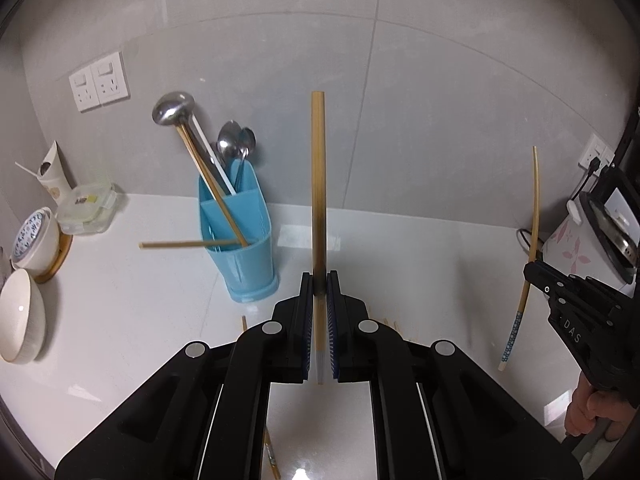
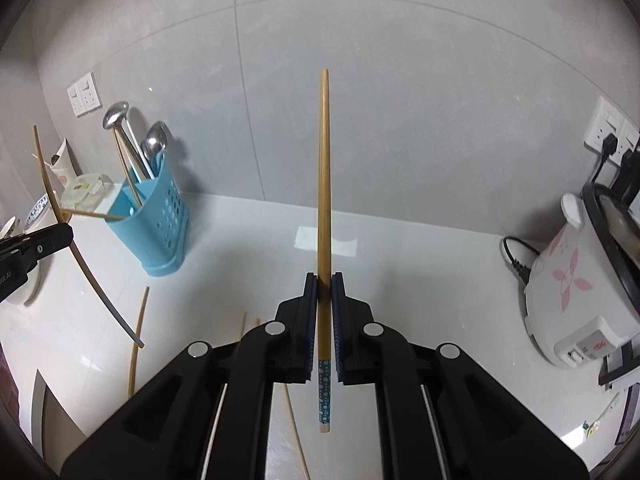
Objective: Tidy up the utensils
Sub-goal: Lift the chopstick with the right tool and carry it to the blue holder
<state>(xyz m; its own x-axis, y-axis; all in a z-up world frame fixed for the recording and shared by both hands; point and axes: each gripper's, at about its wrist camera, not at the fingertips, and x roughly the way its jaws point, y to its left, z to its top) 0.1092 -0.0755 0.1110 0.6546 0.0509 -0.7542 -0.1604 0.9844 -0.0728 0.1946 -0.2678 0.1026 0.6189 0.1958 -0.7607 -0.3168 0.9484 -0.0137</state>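
In the left wrist view my left gripper (image 1: 319, 280) is shut on a wooden chopstick (image 1: 318, 180) that stands upright, its pale end low between the pads. In the right wrist view my right gripper (image 2: 324, 280) is shut on a chopstick (image 2: 324, 160) with a blue dotted end hanging below the pads. Both are held above the white counter (image 1: 140, 320). A blue utensil holder (image 1: 244, 256) stands at the back left with a ladle (image 1: 173, 109), spoons (image 1: 234, 142) and a chopstick (image 1: 180, 244) sticking out sideways. Each view shows the other gripper at its edge: right gripper (image 1: 534, 272), left gripper (image 2: 64, 234).
Loose chopsticks (image 2: 138, 340) (image 2: 296, 440) lie on the counter near the front. Bowls (image 1: 20, 316), a lidded container (image 1: 86, 208) and a cup crowd the left end. A rice cooker (image 2: 568, 292) with its cord stands at the right. Grey tiled wall with sockets (image 1: 100, 82) behind.
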